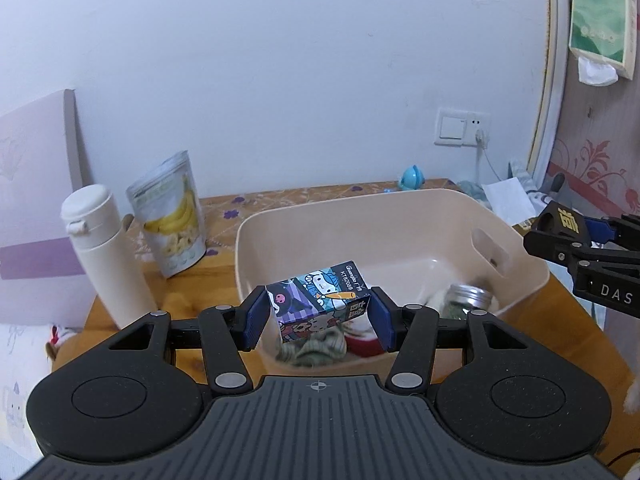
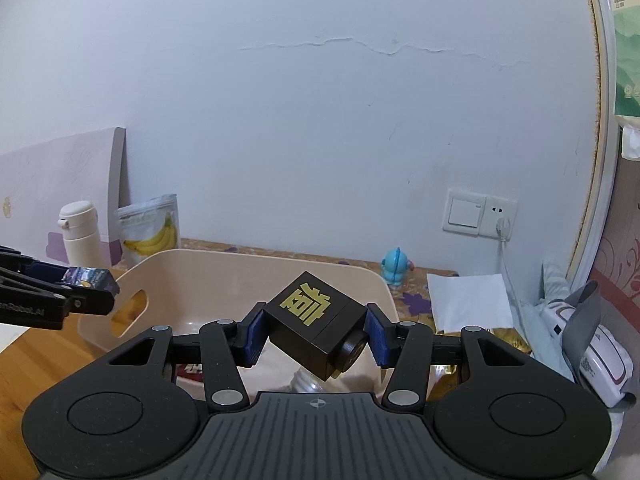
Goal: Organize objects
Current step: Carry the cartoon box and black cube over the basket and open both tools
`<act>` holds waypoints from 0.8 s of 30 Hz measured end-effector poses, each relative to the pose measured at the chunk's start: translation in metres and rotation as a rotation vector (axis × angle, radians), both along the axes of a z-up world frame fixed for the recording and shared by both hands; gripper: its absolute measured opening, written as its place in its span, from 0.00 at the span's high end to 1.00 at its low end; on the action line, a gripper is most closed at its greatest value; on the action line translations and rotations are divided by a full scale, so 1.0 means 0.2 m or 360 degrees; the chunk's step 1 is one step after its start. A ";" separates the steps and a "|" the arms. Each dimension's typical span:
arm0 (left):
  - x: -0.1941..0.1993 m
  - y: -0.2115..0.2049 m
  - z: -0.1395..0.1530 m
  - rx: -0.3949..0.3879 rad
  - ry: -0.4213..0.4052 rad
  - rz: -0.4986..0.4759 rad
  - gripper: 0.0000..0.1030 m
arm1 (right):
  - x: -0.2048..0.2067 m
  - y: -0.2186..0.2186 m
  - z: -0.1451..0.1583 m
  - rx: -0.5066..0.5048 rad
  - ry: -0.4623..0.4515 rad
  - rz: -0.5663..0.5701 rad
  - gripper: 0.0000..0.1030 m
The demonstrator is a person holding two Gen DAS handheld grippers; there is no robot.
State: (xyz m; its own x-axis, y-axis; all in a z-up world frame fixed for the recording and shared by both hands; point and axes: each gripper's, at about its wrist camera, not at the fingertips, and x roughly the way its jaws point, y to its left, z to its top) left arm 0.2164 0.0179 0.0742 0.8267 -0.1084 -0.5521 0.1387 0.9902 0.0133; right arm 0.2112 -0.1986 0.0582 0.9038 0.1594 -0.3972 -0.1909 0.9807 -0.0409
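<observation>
Left tool is clamped on a cartoon-print box, hanging over the beige bin on the counter. Right tool pinches a black cube with gold lettering above the same bin, tilted.

A white flask and a banana-chip pouch stand upright side by side, far left of the tool. A blue toy figure sits ahead by the wall, under a wall switch and socket. White paper lies to the right.
</observation>
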 end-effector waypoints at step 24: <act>0.42 -0.16 -0.27 0.0083 0.0335 -0.0096 0.46 | 0.36 0.07 -0.20 -0.0154 0.0329 0.0039 0.53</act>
